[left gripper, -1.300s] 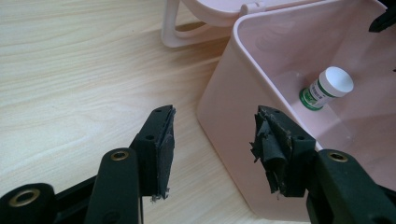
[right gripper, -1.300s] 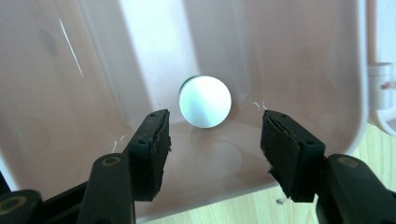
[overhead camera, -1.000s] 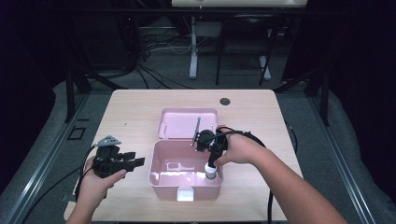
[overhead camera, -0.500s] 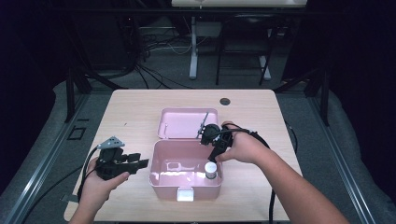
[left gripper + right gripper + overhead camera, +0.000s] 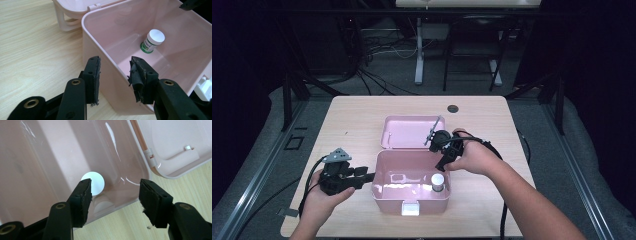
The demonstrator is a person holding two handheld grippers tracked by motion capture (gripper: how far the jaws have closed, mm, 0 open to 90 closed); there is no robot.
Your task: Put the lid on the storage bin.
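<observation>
Glossy pink plastic box (image 5: 160,62), white-capped round bottle (image 5: 152,41) inside; left gripper (image 5: 113,75) jaws closing astride wall, right gripper (image 5: 115,195) spread.

Label print on bottle (image 5: 152,40) too small

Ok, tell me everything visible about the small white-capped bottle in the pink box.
The small white-capped round bottle looks plastic, with a green-and-white label. It stands upright on the floor of the open pink plastic box, close to a wall on the right gripper's side. Nothing grips it; that gripper hangs above it with open jaws.
</observation>
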